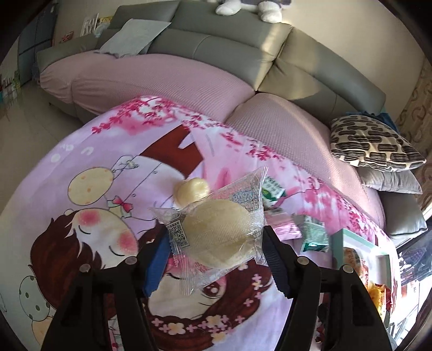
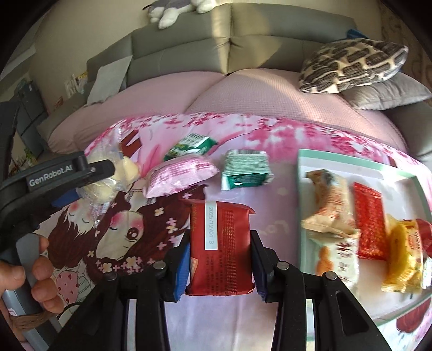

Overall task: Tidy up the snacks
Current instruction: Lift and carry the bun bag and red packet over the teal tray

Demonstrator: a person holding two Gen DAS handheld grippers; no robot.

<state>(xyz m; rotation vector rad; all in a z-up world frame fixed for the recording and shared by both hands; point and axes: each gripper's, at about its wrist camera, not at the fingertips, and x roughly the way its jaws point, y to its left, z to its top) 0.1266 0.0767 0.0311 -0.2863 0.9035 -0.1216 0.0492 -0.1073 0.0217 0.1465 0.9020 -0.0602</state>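
Snacks lie on a pink cartoon-print cloth (image 1: 89, 189) spread over a bench in front of a grey sofa (image 1: 221, 46) with pink seat covers.

In the left wrist view, the left gripper (image 1: 216, 240) has its jaws closed on a clear-wrapped pale round cake (image 1: 218, 235), held just above the cloth. A second pale cake (image 1: 192, 190) lies on the cloth beyond it. To the right lie a pink packet (image 1: 286, 225) and a green packet (image 1: 314, 233), near the edge of a mint-rimmed tray (image 1: 337, 243). A patterned cushion (image 1: 374, 143) rests on a grey one at the sofa's right end, and a plush toy (image 1: 251, 8) sits on the backrest.

In the right wrist view, the right gripper (image 2: 221, 259) has its jaws clamped on a red packet (image 2: 220, 243) printed with a date strip, over the cloth just left of the tray (image 2: 359, 162). Only this view shows the tray's contents: several wrapped snacks, among them a beige packet (image 2: 329, 205), a flat red packet (image 2: 370, 224) and a yellow packet (image 2: 402, 256). It also shows the left gripper (image 2: 108, 175) from the side with its cake, the person's hand (image 2: 40, 272) on the handle, and a green-and-white packet (image 2: 191, 144) behind the pink packet (image 2: 181, 172) and green packet (image 2: 244, 168).
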